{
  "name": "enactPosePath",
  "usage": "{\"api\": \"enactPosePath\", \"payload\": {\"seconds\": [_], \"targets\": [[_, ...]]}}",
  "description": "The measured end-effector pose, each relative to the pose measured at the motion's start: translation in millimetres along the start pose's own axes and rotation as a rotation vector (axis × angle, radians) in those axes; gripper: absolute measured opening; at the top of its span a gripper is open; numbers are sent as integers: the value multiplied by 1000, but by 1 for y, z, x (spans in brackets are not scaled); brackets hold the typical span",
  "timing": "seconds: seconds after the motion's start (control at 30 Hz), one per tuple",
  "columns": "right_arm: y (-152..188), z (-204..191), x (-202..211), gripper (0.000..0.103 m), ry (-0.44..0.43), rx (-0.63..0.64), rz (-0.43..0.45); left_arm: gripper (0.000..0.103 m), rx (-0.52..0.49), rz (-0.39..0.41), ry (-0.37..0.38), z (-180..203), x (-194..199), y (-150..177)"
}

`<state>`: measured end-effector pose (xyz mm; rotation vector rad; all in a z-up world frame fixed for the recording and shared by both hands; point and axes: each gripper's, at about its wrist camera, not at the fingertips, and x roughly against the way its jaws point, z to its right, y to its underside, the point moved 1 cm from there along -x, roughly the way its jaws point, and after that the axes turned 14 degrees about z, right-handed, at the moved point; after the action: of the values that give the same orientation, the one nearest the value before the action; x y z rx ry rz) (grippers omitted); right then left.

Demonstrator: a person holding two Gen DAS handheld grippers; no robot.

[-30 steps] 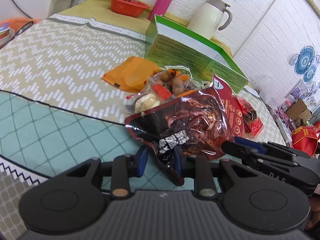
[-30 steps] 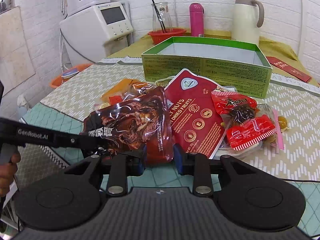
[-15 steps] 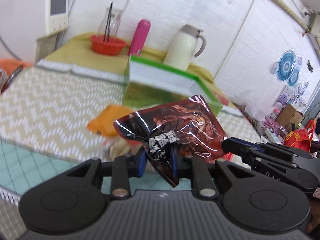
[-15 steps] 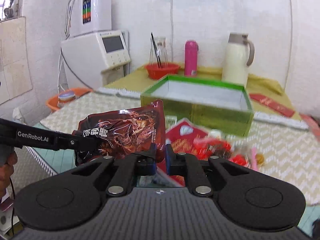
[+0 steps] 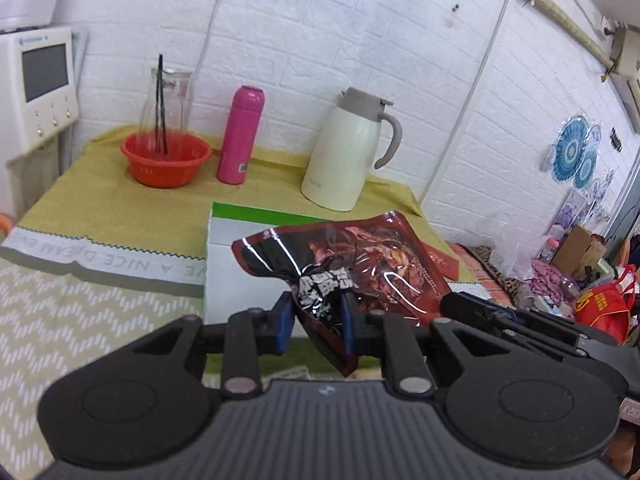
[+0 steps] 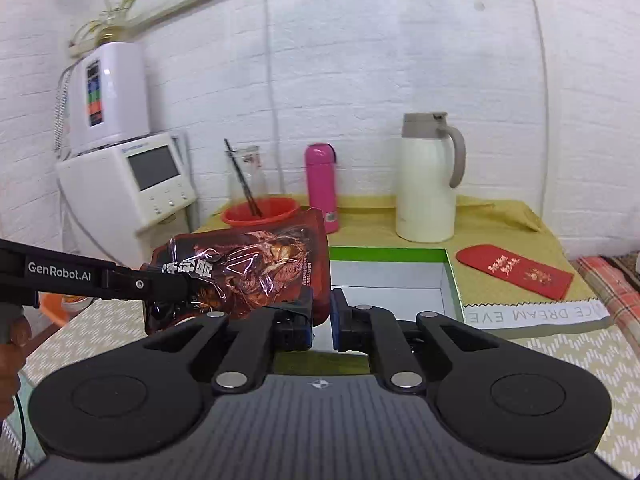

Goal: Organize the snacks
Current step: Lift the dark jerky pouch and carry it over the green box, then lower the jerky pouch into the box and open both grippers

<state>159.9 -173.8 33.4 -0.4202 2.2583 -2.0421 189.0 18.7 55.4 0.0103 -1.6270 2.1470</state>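
Both claws clamp one dark red snack pouch [image 5: 360, 264]: left claw [image 5: 316, 320] pinches its near corner, right claw [image 6: 322, 314] its other edge. Pouch hangs clear of the bench [image 5: 60, 312], over the near wall of the green box [image 6: 450, 276]. Box interior looks bare, so sorting has likely barely started. Open room above the box; carafe [image 6: 426, 184] and pink flask [image 6: 322, 184] stand well behind.

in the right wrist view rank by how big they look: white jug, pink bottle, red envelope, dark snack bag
1. Dark snack bag, though it is nearest the camera, so that inflates it.
2. White jug.
3. Red envelope and pink bottle look about alike in area: the envelope is wide and flat, the bottle tall and slim, so no ranking between them.
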Motion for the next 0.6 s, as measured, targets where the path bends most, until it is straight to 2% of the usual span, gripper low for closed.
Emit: {"api": "enactPosePath", "payload": {"seconds": [0.27,0.6], "targets": [[25,33,-59,17,48,-86,-96,16,-12,-108,-26,-12,-84,14],[47,45,-105,17,33,-153,-200,16,-35,-190,-83,-36,-137,27]]}}
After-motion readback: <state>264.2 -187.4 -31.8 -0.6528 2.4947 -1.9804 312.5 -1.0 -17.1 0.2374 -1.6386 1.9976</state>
